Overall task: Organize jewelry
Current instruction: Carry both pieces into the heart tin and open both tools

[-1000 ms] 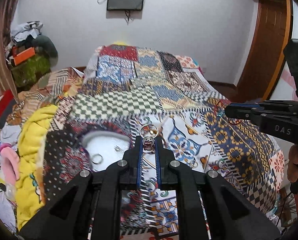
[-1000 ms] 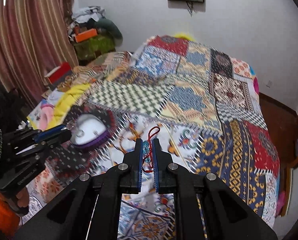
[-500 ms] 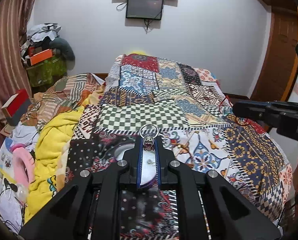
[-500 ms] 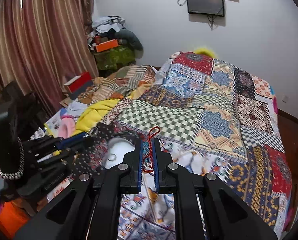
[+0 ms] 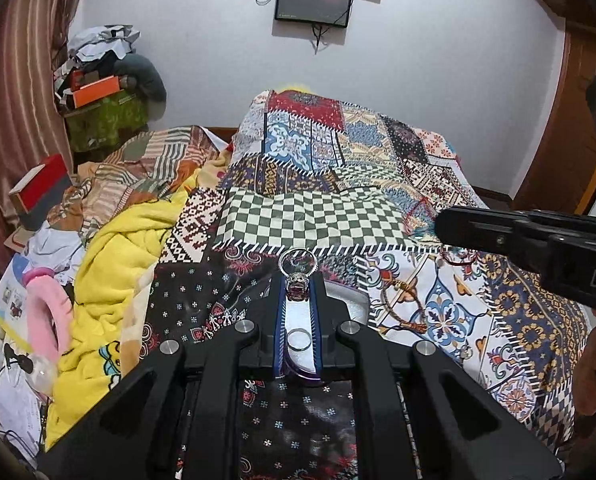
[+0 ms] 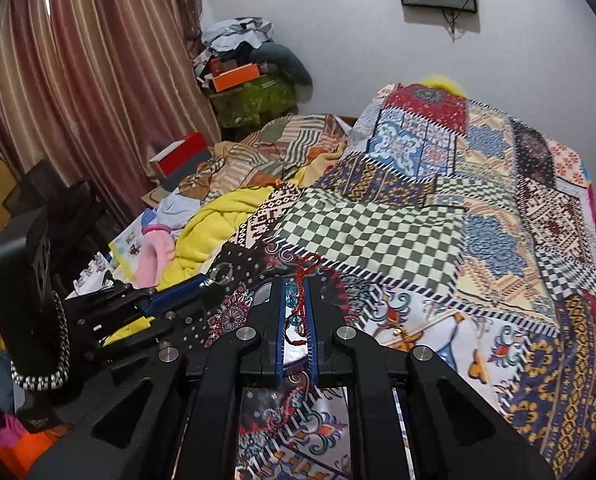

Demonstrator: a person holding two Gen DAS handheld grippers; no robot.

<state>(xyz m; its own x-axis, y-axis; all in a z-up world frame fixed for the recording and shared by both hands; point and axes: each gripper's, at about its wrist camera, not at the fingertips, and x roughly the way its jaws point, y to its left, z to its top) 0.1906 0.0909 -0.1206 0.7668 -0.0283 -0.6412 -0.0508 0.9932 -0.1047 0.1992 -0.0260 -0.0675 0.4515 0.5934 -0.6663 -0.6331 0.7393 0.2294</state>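
While clamped on a ring (image 5: 298, 276), left gripper (image 5: 298, 300); right gripper (image 6: 296, 300), lettered "DA", pinching a red bracelet (image 6: 299, 300).

bedspread (image 5: 321, 220): patchwork, green-white checks | blanket (image 5: 114, 248): yellow | curtain (image 6: 78, 80): striped maroon | cord (image 6: 303, 270): red | ring (image 5: 298, 266): silver

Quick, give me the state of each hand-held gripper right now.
Left hand-held gripper: closed on a silver ring with a dark red stone.
Right hand-held gripper: closed on a red beaded cord bracelet.
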